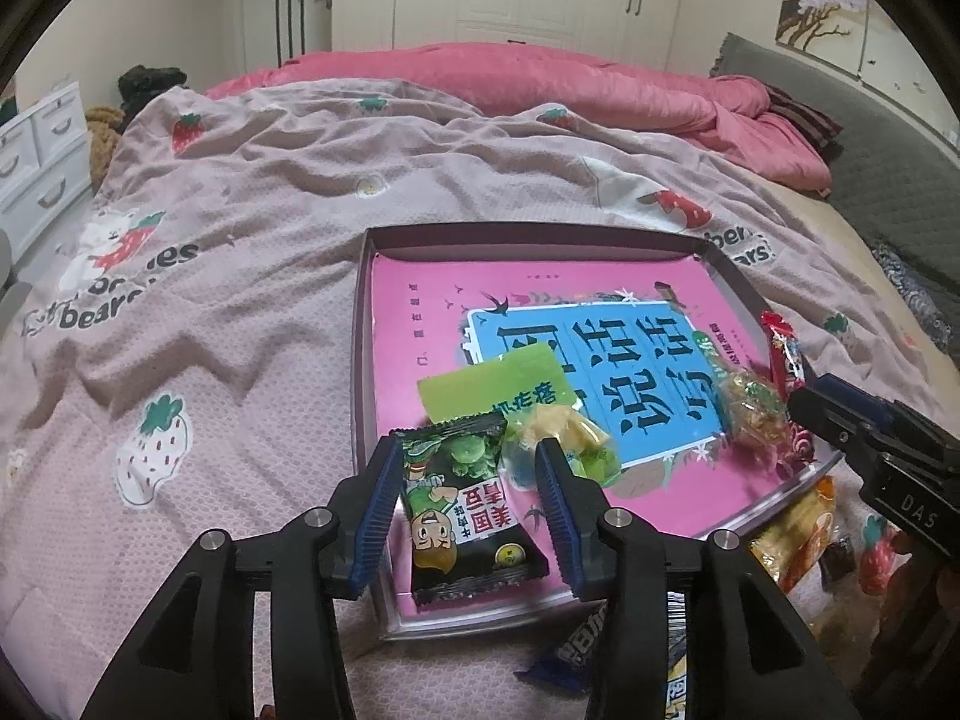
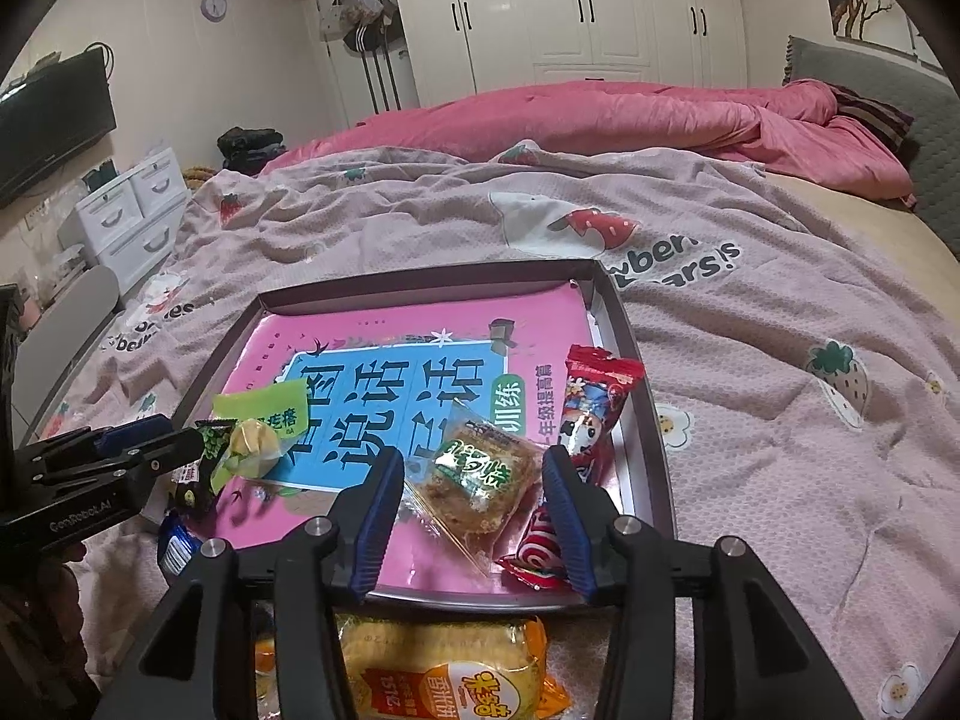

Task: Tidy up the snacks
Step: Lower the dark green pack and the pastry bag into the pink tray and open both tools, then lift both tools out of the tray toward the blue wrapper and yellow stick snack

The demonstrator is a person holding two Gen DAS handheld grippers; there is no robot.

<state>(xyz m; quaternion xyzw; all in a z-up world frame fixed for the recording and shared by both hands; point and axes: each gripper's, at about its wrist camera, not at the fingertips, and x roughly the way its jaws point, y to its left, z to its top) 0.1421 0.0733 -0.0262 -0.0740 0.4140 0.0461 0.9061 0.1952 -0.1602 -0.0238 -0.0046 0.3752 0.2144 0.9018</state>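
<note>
A shallow dark tray (image 1: 540, 234) (image 2: 420, 282) lies on the bed, lined with a pink and blue printed sheet. My left gripper (image 1: 468, 447) is open over its near corner. A green pea packet (image 1: 462, 504) lies flat between its fingers, with no pad pressing it. Beside it are a lime wrapper (image 1: 510, 387) and a clear bag of yellow sweets (image 1: 564, 438). My right gripper (image 2: 474, 453) is open around a brown crisp snack (image 2: 480, 474) in clear wrap, which rests in the tray. A red packet (image 2: 591, 408) and a red swirl sweet (image 2: 537, 546) lie by the right wall.
A yellow packet (image 2: 444, 672) and a blue packet (image 1: 570, 660) lie on the strawberry bedspread (image 1: 240, 228) outside the tray's near edge. A pink quilt (image 1: 540, 78) and a grey headboard (image 2: 870, 78) are beyond. White drawers (image 2: 132, 210) stand left of the bed.
</note>
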